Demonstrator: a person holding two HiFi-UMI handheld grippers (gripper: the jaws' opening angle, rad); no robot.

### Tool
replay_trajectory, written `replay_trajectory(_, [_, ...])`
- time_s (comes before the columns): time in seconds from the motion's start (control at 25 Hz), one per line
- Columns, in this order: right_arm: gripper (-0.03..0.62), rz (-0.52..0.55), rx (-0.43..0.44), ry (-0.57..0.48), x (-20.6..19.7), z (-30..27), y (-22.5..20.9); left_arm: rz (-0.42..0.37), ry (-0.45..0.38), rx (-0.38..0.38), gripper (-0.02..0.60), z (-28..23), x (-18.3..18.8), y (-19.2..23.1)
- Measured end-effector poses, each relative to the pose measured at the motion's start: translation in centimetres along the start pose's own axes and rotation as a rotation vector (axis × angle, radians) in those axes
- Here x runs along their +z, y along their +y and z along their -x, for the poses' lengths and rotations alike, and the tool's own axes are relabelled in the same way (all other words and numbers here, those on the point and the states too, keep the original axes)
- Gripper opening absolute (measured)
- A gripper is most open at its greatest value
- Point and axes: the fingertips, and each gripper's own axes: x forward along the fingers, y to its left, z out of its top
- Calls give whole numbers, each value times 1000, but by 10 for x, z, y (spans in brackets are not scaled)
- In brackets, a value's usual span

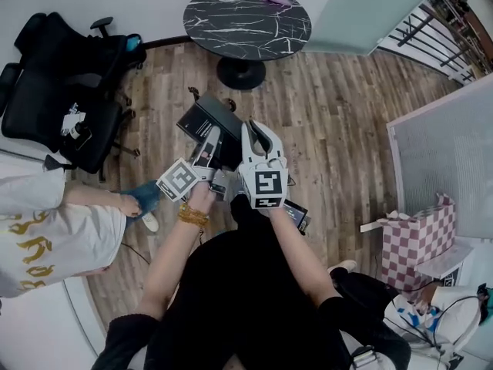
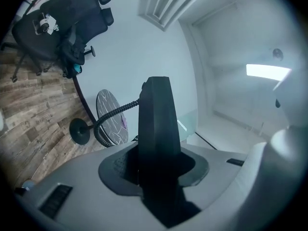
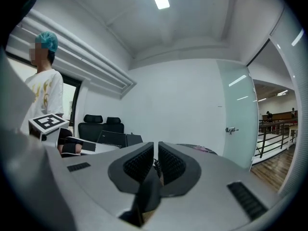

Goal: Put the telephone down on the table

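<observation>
Left claw clamps black telephone; right claw nearly shut (cord glimpsed between).

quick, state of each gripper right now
left gripper: closed on the telephone
right gripper: closed, apparently pinching the coiled cord

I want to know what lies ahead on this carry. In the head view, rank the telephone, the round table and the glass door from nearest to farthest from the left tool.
1. Telephone: gripped in the left tool itself.
2. Round table: straight ahead, toward the top of the view.
3. Glass door: beyond the table, to its right.
</observation>
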Motion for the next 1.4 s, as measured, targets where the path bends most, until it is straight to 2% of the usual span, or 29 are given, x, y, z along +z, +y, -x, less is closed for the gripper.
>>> replay_trajectory(0.28, [46,4,35,7,1,-67,-58,4,12,26,158,-85,10,14])
replay_trajectory(0.4, [46,-9,63,19,-2,-93,-80,-5,15,78,158,-112,14,27])
replay_trajectory(0.56, [46,-3,101,25,-6,-119,-103,3,14,61,158,-148,12,28])
replay_trajectory(0.68, [46,-16,118,38,-13,-131,-113,1,35,82,158,-159,7,37])
replay_trajectory(1.0, [46,-51,110,25,-20,-165,-145,-37,85,39,158,-207,10,44])
replay_trajectory(1.4, [46,33,121,72,-29,-237,-180,64,65,39,158,-281,30,85])
